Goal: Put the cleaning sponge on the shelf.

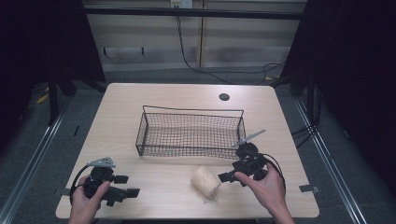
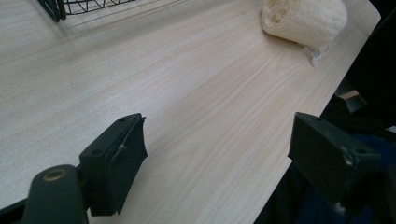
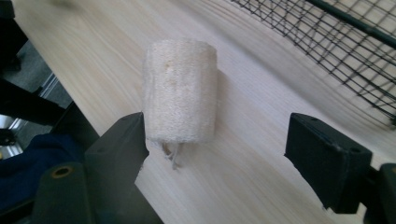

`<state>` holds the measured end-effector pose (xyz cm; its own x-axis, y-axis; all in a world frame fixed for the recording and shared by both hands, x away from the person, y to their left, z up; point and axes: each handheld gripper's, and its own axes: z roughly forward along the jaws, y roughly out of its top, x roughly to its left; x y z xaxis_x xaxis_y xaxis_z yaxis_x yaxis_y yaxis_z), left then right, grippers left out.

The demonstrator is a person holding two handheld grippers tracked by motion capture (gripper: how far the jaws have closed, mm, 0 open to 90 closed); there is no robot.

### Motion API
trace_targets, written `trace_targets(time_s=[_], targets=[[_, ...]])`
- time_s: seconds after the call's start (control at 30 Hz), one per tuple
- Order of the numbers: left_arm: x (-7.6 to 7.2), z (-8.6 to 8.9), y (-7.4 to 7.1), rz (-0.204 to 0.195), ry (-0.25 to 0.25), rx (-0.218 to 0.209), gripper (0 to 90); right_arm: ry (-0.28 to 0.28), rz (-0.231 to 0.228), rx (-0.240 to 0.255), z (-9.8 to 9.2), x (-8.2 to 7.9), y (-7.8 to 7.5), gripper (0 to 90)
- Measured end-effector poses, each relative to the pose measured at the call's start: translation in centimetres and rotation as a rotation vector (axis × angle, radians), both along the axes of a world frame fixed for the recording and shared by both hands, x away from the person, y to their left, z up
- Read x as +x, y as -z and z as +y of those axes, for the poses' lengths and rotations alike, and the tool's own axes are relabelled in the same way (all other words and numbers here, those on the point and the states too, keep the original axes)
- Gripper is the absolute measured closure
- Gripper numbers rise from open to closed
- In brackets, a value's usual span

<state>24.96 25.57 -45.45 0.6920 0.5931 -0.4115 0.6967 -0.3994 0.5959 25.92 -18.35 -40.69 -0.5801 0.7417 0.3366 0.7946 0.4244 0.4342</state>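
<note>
One pale wooden table (image 1: 140, 100) carries everything, with a small dark round hole (image 1: 224, 97) at about one o'clock from its centre. Next in size, a black wire basket (image 1: 189, 132) sits mid-table with nothing visible inside; in the high view it lies at roughly eleven o'clock from the loofah (image 1: 205, 183), near it but apart, and nothing stands between the two.

That loofah is a short, cream-coloured roll of coarse, fibrous sponge lying on its side close to the table's near edge (a thin bit of string trails from its near end). Seen from above, the right gripper (image 1: 229, 176) is just beside it at three o'clock, its jaws spread wide, clamping nothing. The left gripper (image 1: 130, 185) rests well apart at nine o'clock, jaws likewise wide with bare wood between them.

From the right gripper view the loofah's (image 3: 180, 103) fibrous texture and string are plain, and its near end overlaps that gripper's left jaw tip; whether they touch is unclear. From the left gripper view the loofah (image 2: 304, 19) sits at one o'clock, and a basket corner (image 2: 53, 8) at eleven.
</note>
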Motion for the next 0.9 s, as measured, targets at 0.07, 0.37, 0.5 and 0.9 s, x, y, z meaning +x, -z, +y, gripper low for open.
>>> trace_targets(time_s=[0.07, 0.37, 0.5, 0.9], targets=[[0.0, 0.0, 0.0, 0.0, 0.001, 0.0, 18.4, -0.012, 0.006, -0.008, 0.4, 0.2, 0.0, 19.9], [0.0, 0.0, 0.0, -0.001, 0.0, -0.002, 18.4, -0.06, 0.064, 0.0, 1.8, 1.2, 0.0, 17.0], [0.0, 0.0, 0.0, -0.001, -0.001, -0.002, 18.4, -0.079, 0.086, -0.001, 2.3, 1.6, 0.2, 17.0], [0.0, 0.0, 0.0, 0.001, 0.003, -0.006, 18.4, -0.144, 0.182, -0.042, 4.0, 2.6, 0.9, 17.1]])
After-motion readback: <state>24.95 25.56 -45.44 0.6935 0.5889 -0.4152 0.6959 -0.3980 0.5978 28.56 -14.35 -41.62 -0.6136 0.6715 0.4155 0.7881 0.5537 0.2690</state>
